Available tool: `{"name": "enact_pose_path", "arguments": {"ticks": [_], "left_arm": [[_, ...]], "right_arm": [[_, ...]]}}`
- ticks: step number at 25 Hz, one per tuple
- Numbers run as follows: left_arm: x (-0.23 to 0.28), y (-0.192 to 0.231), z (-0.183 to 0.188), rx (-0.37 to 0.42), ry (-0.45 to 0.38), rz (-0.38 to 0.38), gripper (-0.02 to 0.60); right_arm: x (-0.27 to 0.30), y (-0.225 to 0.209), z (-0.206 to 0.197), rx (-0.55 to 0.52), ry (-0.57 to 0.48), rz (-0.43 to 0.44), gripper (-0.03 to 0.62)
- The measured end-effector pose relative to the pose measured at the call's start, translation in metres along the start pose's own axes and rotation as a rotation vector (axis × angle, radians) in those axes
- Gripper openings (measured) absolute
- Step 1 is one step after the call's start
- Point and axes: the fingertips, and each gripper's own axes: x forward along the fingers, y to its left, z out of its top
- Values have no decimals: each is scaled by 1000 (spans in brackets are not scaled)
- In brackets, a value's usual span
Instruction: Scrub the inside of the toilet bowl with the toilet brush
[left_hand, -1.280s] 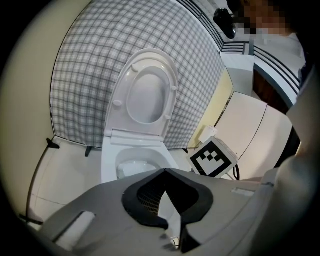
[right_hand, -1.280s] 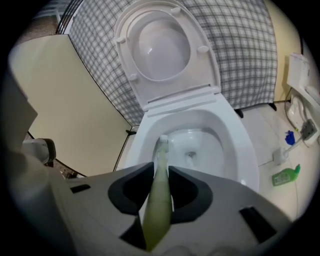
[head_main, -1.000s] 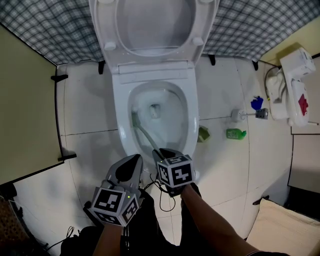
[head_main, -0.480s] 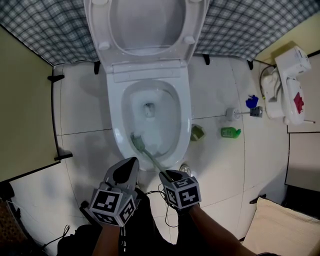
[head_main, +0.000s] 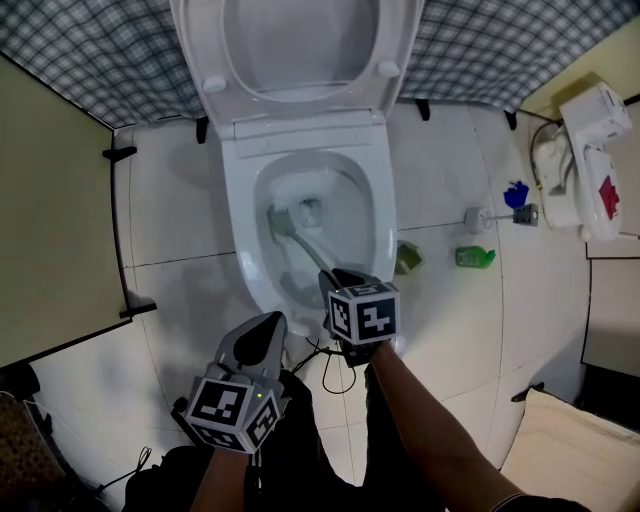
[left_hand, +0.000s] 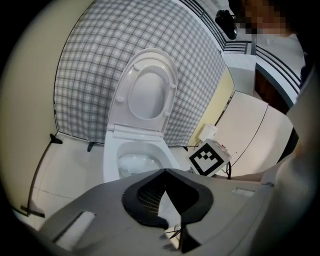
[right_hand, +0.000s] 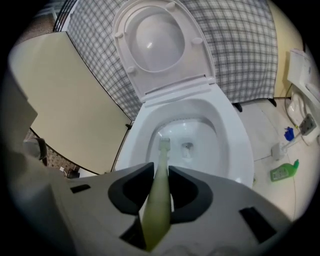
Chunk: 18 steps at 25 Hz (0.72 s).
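The white toilet bowl (head_main: 242, 240) stands with seat and lid (head_main: 295, 60) raised. My right gripper (head_main: 341, 281) hovers over the bowl's near rim, shut on the pale green handle of the toilet brush (right_hand: 156, 200). The brush head (head_main: 283, 218) lies inside the bowl, left of the drain, against the wet wall. The right gripper view shows the same head (right_hand: 164, 145) beyond the jaws of my right gripper (right_hand: 161, 172). My left gripper (head_main: 262, 335) hangs shut and empty over the floor, short of the bowl's front. Its own view has my left gripper (left_hand: 165, 172) low, with the bowl (left_hand: 112, 160) ahead.
A green bottle (head_main: 472, 257), a small blue item (head_main: 516, 194) and a white unit (head_main: 580, 165) lie on the tiles to the right. A green object (head_main: 407, 258) sits beside the toilet base. A beige partition (head_main: 50, 200) stands at the left. A cable (head_main: 335, 378) loops below.
The brush head, drawn back to the bowl's near left wall half a second ago, has been pushed far again beside the drain. My right gripper moved forward with it. The left gripper stayed put.
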Motion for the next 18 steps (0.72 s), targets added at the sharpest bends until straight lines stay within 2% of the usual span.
{"name": "enact_pose_path", "arguments": {"ticks": [8,18], "left_arm": [[0,8,-1,-8,1,9,5],[4,1,-5,-5,12,-3,5]], "right_arm": [[8,7,-51,-12,164,-4,109],[-26,11,-111,-22,265,30,109]]}}
